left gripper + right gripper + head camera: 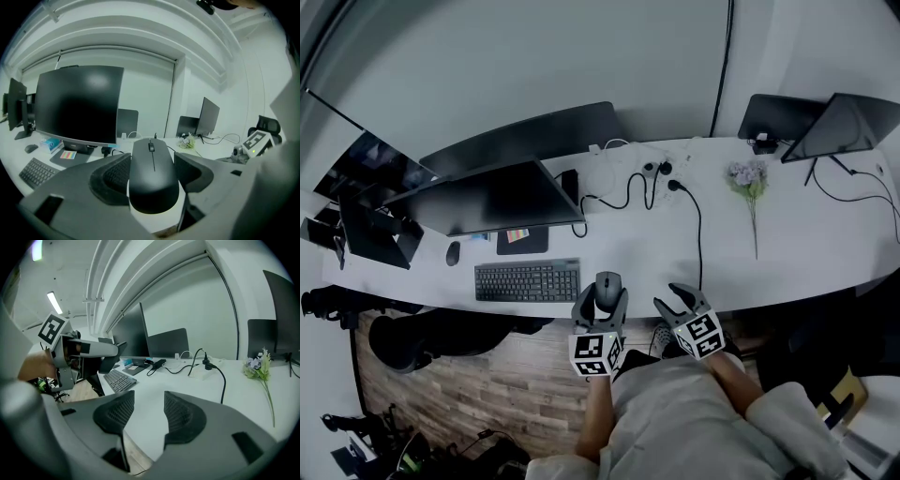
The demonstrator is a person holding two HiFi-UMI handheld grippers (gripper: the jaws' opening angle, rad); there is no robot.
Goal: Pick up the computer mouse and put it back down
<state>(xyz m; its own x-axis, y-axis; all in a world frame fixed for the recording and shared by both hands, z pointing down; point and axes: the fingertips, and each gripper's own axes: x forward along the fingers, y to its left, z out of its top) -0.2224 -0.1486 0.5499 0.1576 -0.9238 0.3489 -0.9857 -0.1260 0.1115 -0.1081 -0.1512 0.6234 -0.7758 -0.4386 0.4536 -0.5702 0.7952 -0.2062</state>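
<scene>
A black computer mouse lies near the front edge of the white desk, just right of the keyboard. My left gripper is shut on the mouse, one pad against each of its sides. Whether the mouse is lifted off the desk I cannot tell. My right gripper hovers at the desk's front edge, to the right of the left one. Its jaws are open and only bare desk shows between the pads.
A large dark monitor stands behind the keyboard, with a second small mouse to its left. A black cable and a flower sprig lie on the desk. Laptops stand at the back right. A black chair sits on the wooden floor.
</scene>
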